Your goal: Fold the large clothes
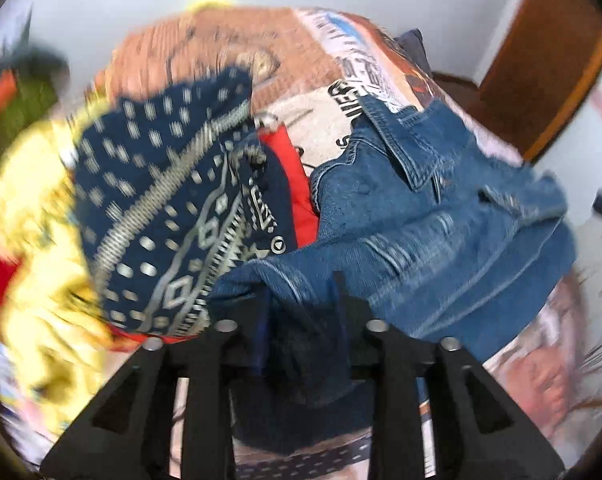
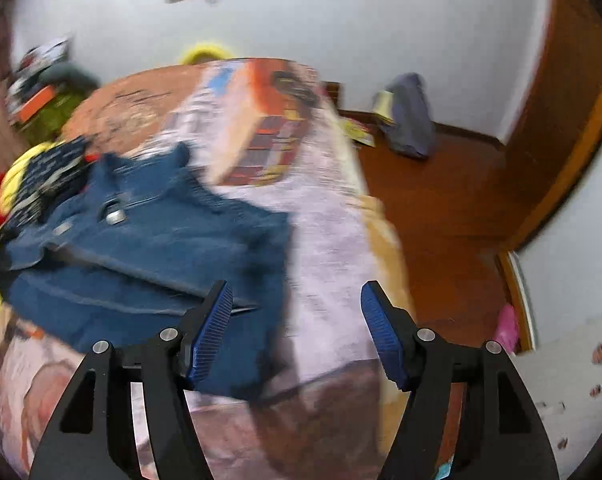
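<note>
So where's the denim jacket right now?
The denim jacket lies on the printed bedspread, beside the navy patterned garment, with dark cloth between the left gripper fingers.

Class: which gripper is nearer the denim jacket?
Left. The left gripper has a fold of the denim jacket between its fingers; the right gripper stands open beside the jacket's edge, empty.

I see the denim jacket (image 1: pixel 441 216) mid-blue, the patterned cloth (image 1: pixel 169 200) navy with cream dots and diamonds, red lining. Yellow garment (image 1: pixel 33 208) beside it. Bedsheet (image 2: pixel 325 240) comic-print, pink-orange. Right tool (image 2: pixel 297 332) pads blue, arms black.
</note>
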`<move>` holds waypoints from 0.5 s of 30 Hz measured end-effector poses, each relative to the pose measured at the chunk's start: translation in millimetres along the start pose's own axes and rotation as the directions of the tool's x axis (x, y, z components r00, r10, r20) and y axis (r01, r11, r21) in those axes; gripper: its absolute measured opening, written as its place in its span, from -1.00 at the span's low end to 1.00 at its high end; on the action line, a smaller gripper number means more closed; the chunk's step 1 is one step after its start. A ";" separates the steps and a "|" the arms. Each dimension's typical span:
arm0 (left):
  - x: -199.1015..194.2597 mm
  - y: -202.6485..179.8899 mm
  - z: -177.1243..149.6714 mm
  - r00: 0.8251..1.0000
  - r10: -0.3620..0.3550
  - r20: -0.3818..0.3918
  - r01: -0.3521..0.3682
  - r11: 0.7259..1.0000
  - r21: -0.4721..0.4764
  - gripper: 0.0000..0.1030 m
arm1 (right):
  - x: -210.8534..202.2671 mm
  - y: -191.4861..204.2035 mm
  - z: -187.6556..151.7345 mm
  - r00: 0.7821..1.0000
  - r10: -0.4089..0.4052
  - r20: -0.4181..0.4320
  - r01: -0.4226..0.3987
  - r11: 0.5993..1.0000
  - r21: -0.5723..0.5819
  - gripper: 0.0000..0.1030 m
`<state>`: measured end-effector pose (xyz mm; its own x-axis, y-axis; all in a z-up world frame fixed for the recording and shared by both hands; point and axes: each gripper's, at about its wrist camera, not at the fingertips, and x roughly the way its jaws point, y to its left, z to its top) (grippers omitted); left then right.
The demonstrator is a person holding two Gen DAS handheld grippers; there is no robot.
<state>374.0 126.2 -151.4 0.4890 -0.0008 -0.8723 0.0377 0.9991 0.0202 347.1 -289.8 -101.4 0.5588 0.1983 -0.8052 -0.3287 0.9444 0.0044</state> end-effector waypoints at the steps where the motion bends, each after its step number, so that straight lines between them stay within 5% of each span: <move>1: -8.4 -6.0 -3.2 0.997 0.071 0.035 -0.072 0.997 0.035 0.19 | 3.9 15.1 -1.5 1.000 0.016 -0.004 -0.016 0.999 -0.036 0.24; 3: -24.3 -14.7 -9.6 0.977 0.179 0.114 -0.189 0.978 0.084 0.55 | 18.1 46.8 -5.3 0.998 0.045 -0.036 -0.049 0.993 -0.108 0.24; 5: -35.8 -17.3 -14.4 0.963 0.218 0.158 -0.236 0.966 0.105 0.56 | 31.7 71.3 -12.3 0.995 0.074 -0.072 -0.085 0.983 -0.162 0.24; 11: -30.6 -26.7 -33.9 0.986 0.125 0.111 -0.142 0.978 0.155 0.62 | 75.1 118.1 -22.4 0.986 0.078 -0.145 -0.111 0.966 -0.235 0.24; 15: 10.9 -42.5 -51.8 0.986 0.161 0.038 -0.166 0.960 0.225 0.62 | 85.8 117.7 -11.7 0.987 0.076 -0.142 -0.103 0.975 -0.195 0.26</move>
<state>332.6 85.9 -187.1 0.5218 0.1587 -0.8382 0.1515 0.9497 0.2742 347.4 -164.7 -176.9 0.4189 0.2300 -0.8785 -0.5266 0.8496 -0.0287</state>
